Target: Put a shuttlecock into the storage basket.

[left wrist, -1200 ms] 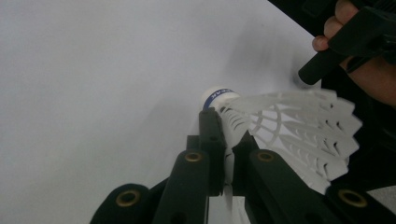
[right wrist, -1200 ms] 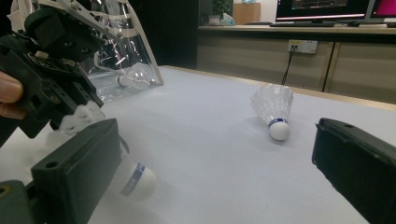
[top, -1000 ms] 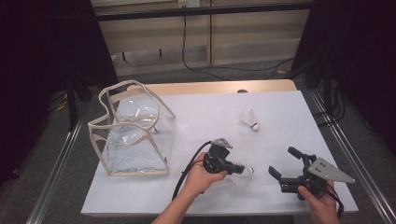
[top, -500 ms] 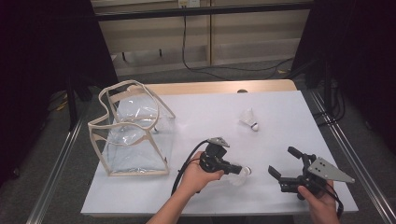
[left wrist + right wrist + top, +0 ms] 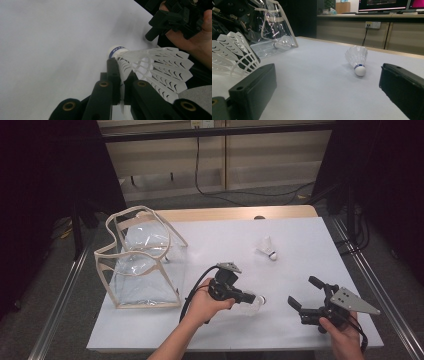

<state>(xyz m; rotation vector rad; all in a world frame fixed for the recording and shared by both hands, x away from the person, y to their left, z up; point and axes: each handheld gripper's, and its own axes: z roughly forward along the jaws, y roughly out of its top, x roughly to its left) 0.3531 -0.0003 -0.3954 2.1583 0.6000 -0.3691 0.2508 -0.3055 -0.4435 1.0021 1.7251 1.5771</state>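
My left gripper (image 5: 251,299) is shut on a white shuttlecock (image 5: 257,303) and holds it just above the white table (image 5: 300,230), front centre. In the left gripper view the jaws of this gripper (image 5: 121,72) pinch the shuttlecock (image 5: 155,65) at the feather skirt, just behind its cork tip. My right gripper (image 5: 303,291) stands open at the front right with nothing between its jaws. From the right gripper view, this gripper (image 5: 328,87) points toward a second shuttlecock (image 5: 357,60) lying on its side. That second shuttlecock (image 5: 267,248) rests at the back right.
A clear bag with beige trim and handles (image 5: 142,260) stands open at the table's left. The right gripper view shows something white, like a shuttlecock (image 5: 283,43), inside the bag (image 5: 274,27). Metal rails (image 5: 372,280) run along both table sides.
My left gripper has risen slightly with the shuttlecock still in its jaws. The right gripper and the second shuttlecock have not moved.
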